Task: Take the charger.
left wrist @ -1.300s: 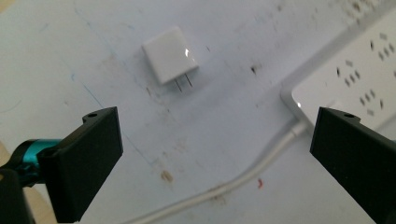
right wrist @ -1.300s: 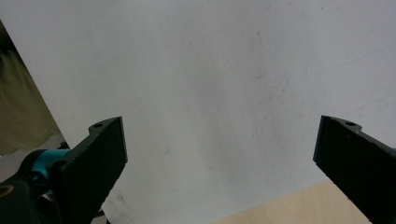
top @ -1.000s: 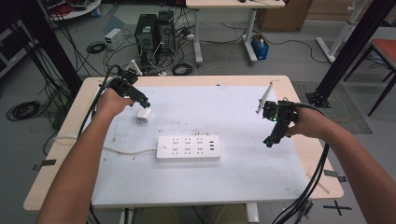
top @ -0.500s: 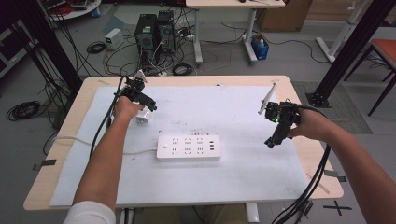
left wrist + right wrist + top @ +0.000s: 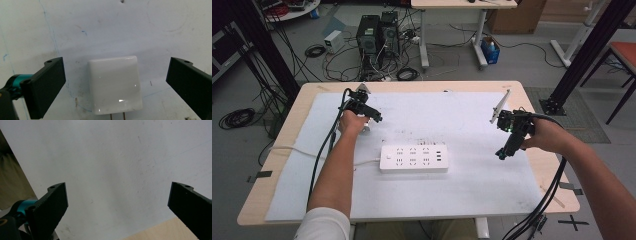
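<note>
From the high view we saw the worktop [image 5: 532, 95] covered by a white mat [image 5: 462, 190], with a white power strip [image 5: 413, 158] lying near its middle, long axis running left to right and its cord leaving toward the left edge. The left hand-held gripper [image 5: 371, 116] sat over the far left part of the mat, and the right hand-held gripper [image 5: 503, 153] hung tilted down over the right side, well apart from the strip.

In the left gripper view we found the left hand-held gripper [image 5: 113, 87] spread wide, a white plug adapter [image 5: 114, 84] lying flat on the mat between its jaws and touching neither; its two metal prongs pointed back toward the camera.

In the right gripper view the right hand-held gripper [image 5: 117, 210] was likewise released, bare mat between its jaws and a wooden corner of the worktop [image 5: 160, 232] below.
</note>
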`<state>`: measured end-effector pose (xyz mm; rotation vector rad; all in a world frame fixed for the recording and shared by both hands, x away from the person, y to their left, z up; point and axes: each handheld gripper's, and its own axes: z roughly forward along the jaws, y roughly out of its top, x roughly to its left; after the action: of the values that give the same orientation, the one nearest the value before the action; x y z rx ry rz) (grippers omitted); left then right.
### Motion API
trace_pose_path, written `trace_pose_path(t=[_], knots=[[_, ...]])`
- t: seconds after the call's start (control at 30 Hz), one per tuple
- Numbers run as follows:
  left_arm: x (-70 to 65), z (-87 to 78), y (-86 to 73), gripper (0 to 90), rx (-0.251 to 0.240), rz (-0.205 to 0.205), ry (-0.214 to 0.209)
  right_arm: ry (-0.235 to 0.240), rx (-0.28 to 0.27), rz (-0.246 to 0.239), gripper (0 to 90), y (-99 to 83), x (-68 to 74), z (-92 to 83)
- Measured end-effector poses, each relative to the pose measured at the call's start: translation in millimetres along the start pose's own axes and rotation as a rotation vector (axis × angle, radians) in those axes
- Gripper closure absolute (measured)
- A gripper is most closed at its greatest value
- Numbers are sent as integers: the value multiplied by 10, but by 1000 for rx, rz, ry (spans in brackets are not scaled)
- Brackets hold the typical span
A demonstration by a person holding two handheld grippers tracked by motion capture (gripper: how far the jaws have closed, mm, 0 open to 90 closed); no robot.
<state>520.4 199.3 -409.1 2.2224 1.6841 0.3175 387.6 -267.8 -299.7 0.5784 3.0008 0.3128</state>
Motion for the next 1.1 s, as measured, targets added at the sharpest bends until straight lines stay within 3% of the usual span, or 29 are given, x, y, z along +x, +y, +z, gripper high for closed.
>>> trace_pose_path(t=[0.17,0.23,0.67,0.9,1.1], knots=[[35,68,-29,26,13,-2,2,0,0,10,21,-32,-8,-5],[41,82,-42,119,2,0,-9,0,-1,13,21,-35,-19,-3],[35,103,-83,234,1,21,12,4,8,11,21,-24,-19,15],[-2,66,-84,425,-15,80,-4,4,10,16,21,-22,-32,21],[-27,9,-98,426,-20,138,-18,-12,6,23,21,-20,-26,19]])
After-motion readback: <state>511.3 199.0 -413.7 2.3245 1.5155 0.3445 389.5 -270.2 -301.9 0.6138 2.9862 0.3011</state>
